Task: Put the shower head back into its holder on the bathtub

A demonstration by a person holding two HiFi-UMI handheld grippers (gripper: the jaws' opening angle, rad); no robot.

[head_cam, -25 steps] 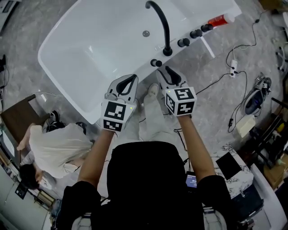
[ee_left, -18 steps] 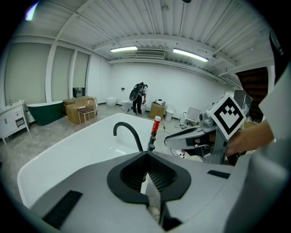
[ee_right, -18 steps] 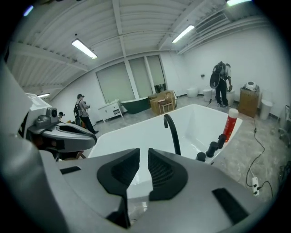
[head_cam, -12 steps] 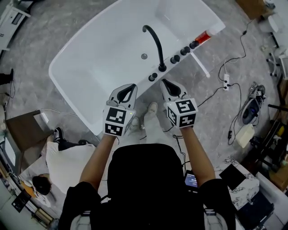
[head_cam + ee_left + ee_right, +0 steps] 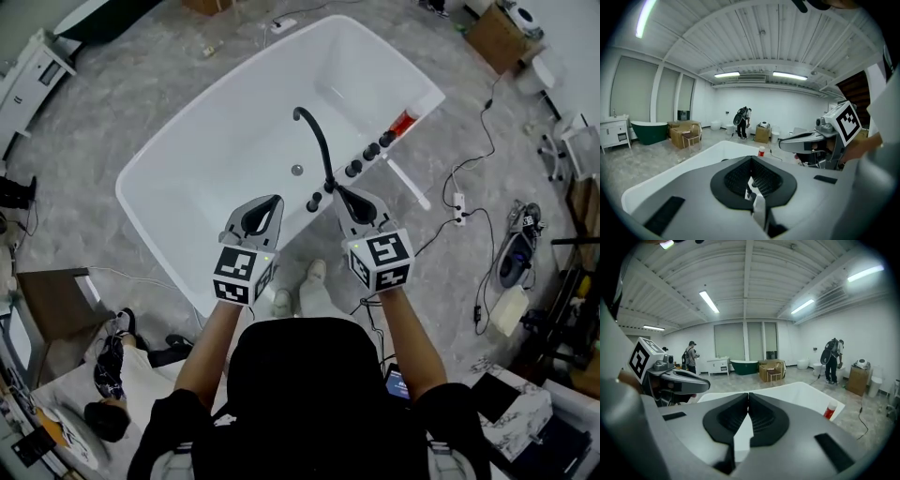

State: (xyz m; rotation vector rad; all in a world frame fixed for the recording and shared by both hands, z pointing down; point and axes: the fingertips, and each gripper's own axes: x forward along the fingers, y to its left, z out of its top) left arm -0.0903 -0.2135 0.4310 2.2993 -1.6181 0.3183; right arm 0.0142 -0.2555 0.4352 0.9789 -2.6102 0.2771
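Shower head (image 5: 314,202) seems already seated on the tub (image 5: 424,101) rim, just left of right gripper (image 5: 343,192), farther from left gripper (image 5: 272,200). Both pairs of jaws are together, empty.

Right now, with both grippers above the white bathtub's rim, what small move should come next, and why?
Probably draw both back, clear of the white bathtub. The left gripper and right gripper are shut on nothing, and a small black fitting sits on the rim beside the curved black spout, so the job looks done, though that is hard to confirm.
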